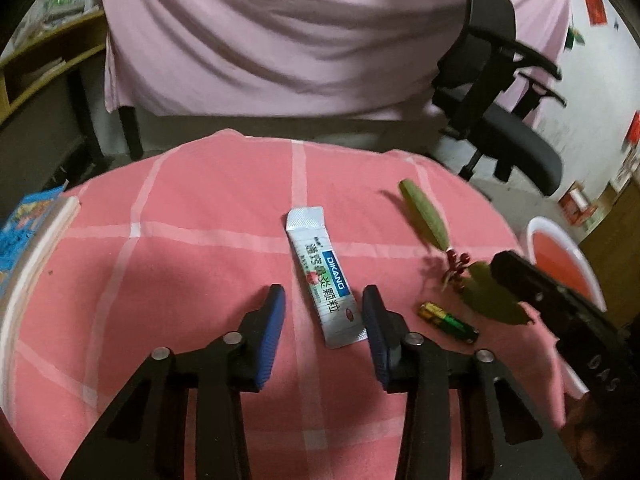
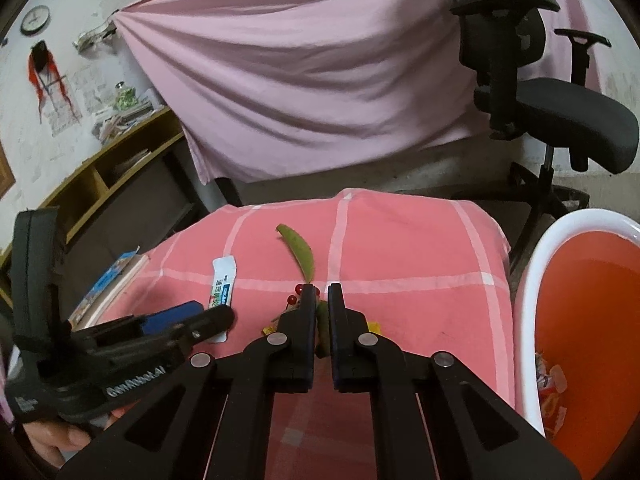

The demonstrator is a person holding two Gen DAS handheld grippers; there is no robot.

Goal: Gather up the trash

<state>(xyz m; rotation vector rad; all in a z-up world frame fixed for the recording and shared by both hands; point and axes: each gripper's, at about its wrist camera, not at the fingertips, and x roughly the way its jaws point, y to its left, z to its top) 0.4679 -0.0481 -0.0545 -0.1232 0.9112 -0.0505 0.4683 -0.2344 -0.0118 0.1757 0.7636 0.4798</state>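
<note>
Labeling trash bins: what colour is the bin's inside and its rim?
Orange-red inside, white rim: bin, clearest in the right wrist view.

A pink checked cloth [image 1: 200, 264] was spread over the table. A pale pink sheet [image 2: 304, 80] was hung behind it, and a black office chair [image 2: 560, 112] was seen to the right of the sheet. A wooden shelf unit [image 2: 108, 172] was set along the left wall, where a round clock [image 2: 35, 19] was mounted. A blue-covered book [image 1: 24, 220] was laid at the table's left edge.
</note>
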